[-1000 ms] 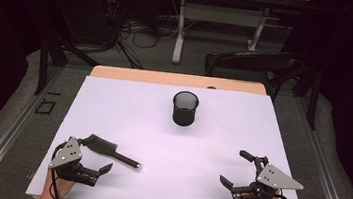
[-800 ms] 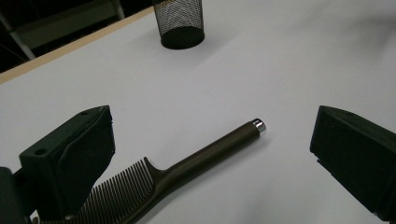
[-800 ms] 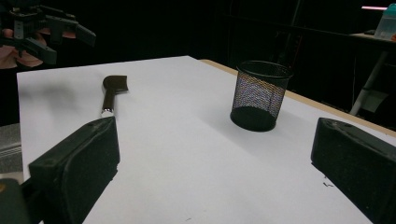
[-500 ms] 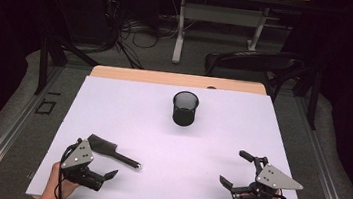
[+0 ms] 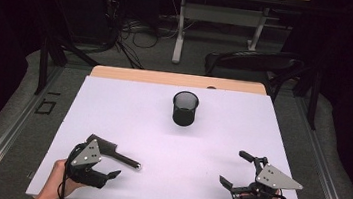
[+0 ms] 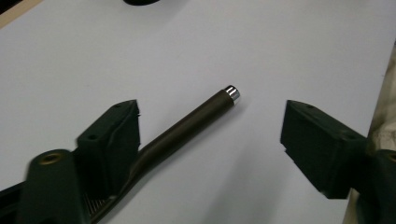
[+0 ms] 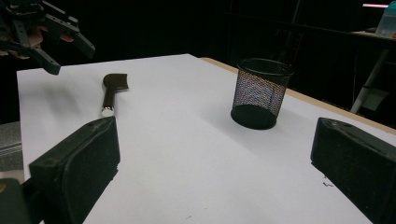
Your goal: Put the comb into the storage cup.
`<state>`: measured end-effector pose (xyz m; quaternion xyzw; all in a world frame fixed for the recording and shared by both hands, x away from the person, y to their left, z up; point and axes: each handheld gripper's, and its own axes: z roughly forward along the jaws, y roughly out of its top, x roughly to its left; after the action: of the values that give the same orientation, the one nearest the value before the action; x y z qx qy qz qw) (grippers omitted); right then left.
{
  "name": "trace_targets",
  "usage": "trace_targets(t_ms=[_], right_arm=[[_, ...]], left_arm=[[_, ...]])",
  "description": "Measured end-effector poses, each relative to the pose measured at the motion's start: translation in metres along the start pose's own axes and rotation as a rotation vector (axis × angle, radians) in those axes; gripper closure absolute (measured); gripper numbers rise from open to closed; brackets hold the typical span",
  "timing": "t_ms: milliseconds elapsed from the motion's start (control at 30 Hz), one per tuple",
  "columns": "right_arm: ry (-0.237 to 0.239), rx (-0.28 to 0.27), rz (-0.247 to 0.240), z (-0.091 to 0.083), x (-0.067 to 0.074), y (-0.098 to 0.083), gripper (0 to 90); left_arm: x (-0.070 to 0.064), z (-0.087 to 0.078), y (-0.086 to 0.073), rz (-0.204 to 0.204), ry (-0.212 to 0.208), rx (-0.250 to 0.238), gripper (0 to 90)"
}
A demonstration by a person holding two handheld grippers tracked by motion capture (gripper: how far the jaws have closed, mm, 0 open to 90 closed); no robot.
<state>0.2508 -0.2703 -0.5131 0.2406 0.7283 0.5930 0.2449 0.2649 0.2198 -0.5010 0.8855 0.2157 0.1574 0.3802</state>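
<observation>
dark metal, the spatula-like tool lies flat on the white worktop near its front left corner, broad blade end toward the left edge and slim handle running toward the middle, ending in a small silver cap. its long axis runs roughly along the front edge, slanting a little toward that edge at the capped end.

the left gripper sits right over the blade end, fingers straddling the tool. in the left gripper view the handle passes close along one finger and out ahead between the two, while the other finger stands well clear; the pads do not clamp it. the jaws have just been closing, with the tool between them, but the grip is not made.

the right gripper rests near the front right corner, well apart from the tool, fingers spread wide with nothing between them. the left hand is clearly the nearer one.

a black mesh cup stands upright toward the back middle of the worktop, empty as far as i can tell. judging from this, the coming move is closing across the tool's width near the blade.
</observation>
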Motion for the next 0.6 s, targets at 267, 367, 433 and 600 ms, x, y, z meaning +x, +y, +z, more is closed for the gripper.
trace_targets(t_ms=[267, 367, 433, 600], right_arm=[[-0.002, 0.001, 0.0, 0.0, 0.0, 0.0, 1.0], [-0.002, 0.003, 0.002, 0.0, 0.0, 0.0, 1.1], [-0.003, 0.003, 0.002, 0.0, 0.0, 0.0, 1.1], [-0.006, 0.002, -0.002, 0.0, 0.0, 0.0, 1.1]], left_arm=[[0.0, 0.007, 0.005, 0.046, -0.061, 0.074, 73.0], [0.0, 0.012, 0.007, 0.071, -0.08, 0.118, 88.1], [0.001, 0.016, 0.009, 0.078, -0.085, 0.137, 89.9], [0.003, 0.026, 0.012, 0.101, -0.089, 0.212, 90.0]])
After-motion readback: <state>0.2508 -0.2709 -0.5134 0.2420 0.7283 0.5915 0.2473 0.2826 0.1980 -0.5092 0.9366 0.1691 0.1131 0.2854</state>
